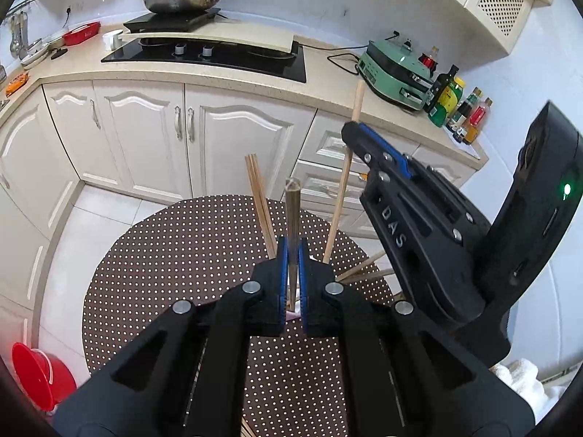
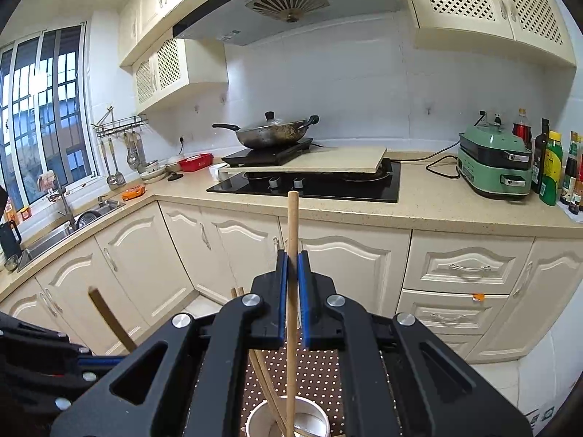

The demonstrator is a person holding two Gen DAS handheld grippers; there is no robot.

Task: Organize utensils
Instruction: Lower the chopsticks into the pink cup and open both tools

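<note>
**Both tools clamped on utensils above the cup**

The right tool (image 2: 290, 284) grips a pale round wooden stick (image 2: 292, 225) whose lower end stands in the white paper cup (image 2: 257, 418). The left tool (image 1: 290, 273) pinches a dark flat wooden handle (image 1: 292, 211) over the polka-dot brown counter (image 1: 175, 255).

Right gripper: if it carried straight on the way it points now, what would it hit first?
Probably nothing soon. The right gripper, shut on a pale wooden stick, points toward the cream lower cabinets under the black hob. The way looks free until those doors, though depth is uncertain.
</note>
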